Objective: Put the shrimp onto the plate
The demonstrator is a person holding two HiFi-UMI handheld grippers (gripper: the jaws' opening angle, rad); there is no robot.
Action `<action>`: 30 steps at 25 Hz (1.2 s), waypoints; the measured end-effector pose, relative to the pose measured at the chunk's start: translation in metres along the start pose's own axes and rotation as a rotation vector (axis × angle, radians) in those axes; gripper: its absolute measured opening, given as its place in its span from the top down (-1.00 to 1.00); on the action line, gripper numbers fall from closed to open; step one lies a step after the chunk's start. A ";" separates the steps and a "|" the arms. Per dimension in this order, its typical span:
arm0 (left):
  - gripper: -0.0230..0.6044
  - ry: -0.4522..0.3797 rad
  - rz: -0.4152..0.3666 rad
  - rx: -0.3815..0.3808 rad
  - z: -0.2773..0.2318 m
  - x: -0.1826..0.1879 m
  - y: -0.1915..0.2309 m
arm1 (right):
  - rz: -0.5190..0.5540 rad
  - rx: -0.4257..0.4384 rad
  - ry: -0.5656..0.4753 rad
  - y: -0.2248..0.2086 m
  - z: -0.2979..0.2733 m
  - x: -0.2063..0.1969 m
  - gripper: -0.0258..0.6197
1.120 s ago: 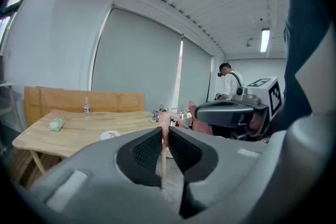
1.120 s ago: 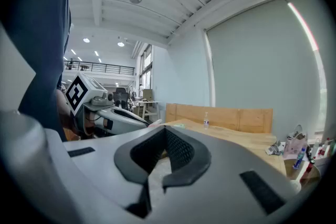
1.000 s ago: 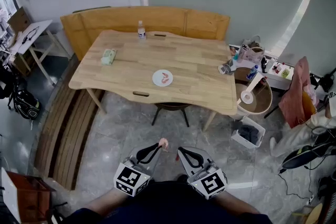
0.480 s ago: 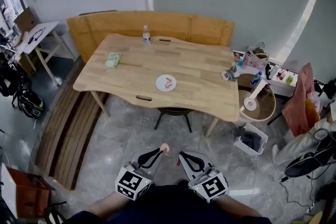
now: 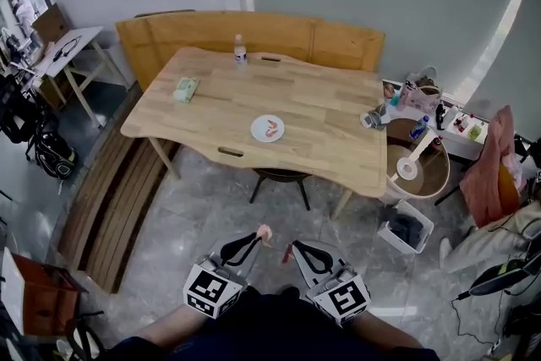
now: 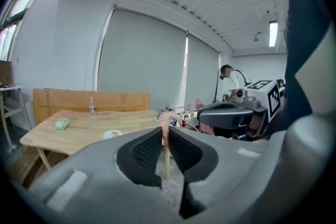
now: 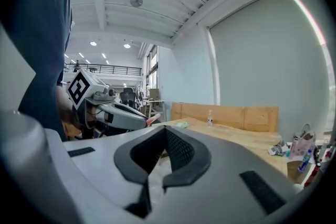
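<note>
A pink shrimp (image 5: 264, 231) is pinched at the tips of my left gripper (image 5: 259, 237), low in the head view over the grey floor. In the left gripper view the shrimp (image 6: 167, 123) sticks up between the shut jaws. My right gripper (image 5: 288, 253) hangs beside it, jaws shut with nothing between them. The white plate (image 5: 259, 134) lies on the wooden table (image 5: 321, 110) well ahead, with one shrimp (image 5: 270, 128) on it. The plate (image 6: 112, 134) shows small and far in the left gripper view. The right gripper view shows the left gripper (image 7: 148, 121) and shrimp (image 7: 153, 119) at its left.
A green packet (image 5: 183, 89) and a water bottle (image 5: 240, 51) sit on the table's far side. A wooden bench (image 5: 254, 34) runs behind the table and a stool (image 5: 279, 178) stands under its near edge. A cluttered round side table (image 5: 420, 166) and a bin (image 5: 407, 226) are at the right.
The head view has shifted a little, so the table sits slightly further right in the picture. Both grippers keep the same pose, the left still holding the shrimp.
</note>
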State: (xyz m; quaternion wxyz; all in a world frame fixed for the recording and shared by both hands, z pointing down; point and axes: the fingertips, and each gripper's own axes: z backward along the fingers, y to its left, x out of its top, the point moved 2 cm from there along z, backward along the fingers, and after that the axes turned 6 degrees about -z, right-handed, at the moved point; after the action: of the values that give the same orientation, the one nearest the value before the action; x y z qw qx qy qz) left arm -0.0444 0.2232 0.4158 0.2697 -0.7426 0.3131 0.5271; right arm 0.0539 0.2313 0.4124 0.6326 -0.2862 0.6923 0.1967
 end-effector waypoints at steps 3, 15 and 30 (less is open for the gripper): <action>0.79 0.004 0.004 0.020 -0.009 -0.001 -0.004 | 0.011 0.016 0.004 -0.010 0.005 -0.003 0.89; 0.79 -0.015 -0.009 -0.001 -0.048 0.006 0.023 | 0.013 -0.018 0.015 -0.051 -0.020 -0.005 0.89; 0.79 -0.010 -0.023 -0.103 -0.133 0.016 0.164 | -0.022 -0.134 0.055 -0.125 -0.151 0.014 0.89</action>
State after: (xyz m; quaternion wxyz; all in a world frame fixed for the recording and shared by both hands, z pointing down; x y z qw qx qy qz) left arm -0.0814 0.0154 0.4288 0.2387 -0.7565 0.2758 0.5429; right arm 0.0190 0.0381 0.4281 0.5947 -0.3411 0.6914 0.2277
